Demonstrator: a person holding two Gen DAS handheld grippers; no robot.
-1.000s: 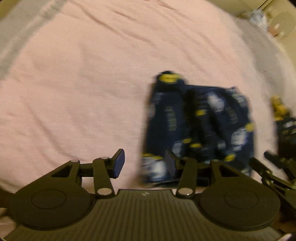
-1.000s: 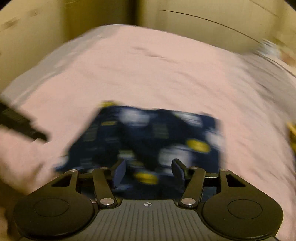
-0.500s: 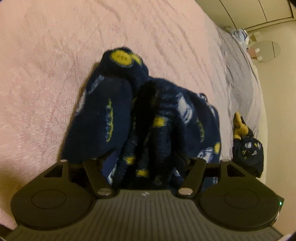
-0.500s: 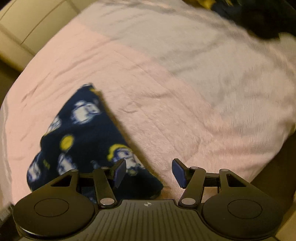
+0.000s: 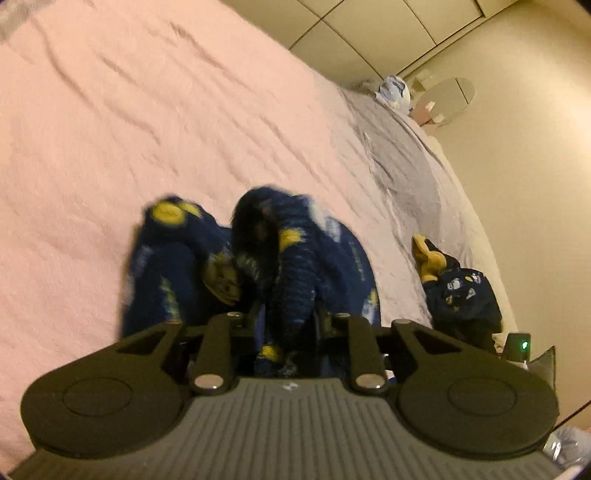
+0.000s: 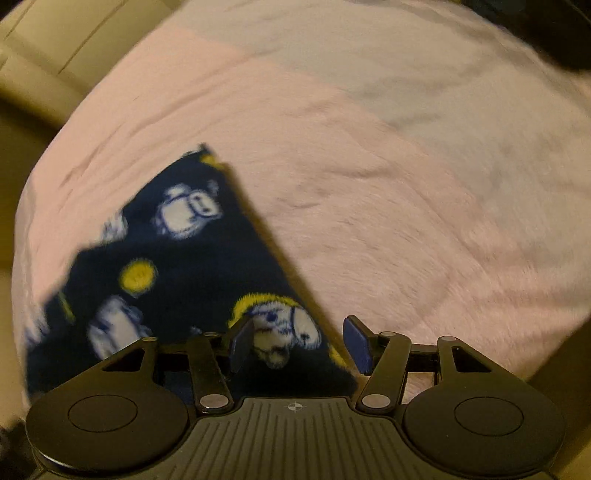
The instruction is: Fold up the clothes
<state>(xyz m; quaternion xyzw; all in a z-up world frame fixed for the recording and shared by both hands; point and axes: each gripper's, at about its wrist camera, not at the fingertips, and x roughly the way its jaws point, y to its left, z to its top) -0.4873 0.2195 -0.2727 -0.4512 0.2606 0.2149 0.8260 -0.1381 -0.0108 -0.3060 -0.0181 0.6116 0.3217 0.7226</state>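
A navy fleece garment (image 5: 295, 258) with white and yellow prints is bunched up between the fingers of my left gripper (image 5: 284, 325), which is shut on it above the pink blanket (image 5: 129, 110). In the right wrist view the same garment (image 6: 166, 258) lies flat on the pink blanket (image 6: 406, 203), its straight edge running diagonally. My right gripper (image 6: 299, 343) is open just over the garment's near corner; its blue pads (image 6: 354, 343) hold nothing.
A second navy printed garment with a yellow part (image 5: 454, 288) lies at the bed's right edge. A grey sheet (image 5: 406, 166) covers the far right of the bed. Cream wardrobe doors (image 5: 369, 29) and a small round table (image 5: 447, 96) stand beyond.
My left gripper moved onto the garment, closed on it and gathered it into a bunch. My right gripper swung to the garment's corner and stayed open.
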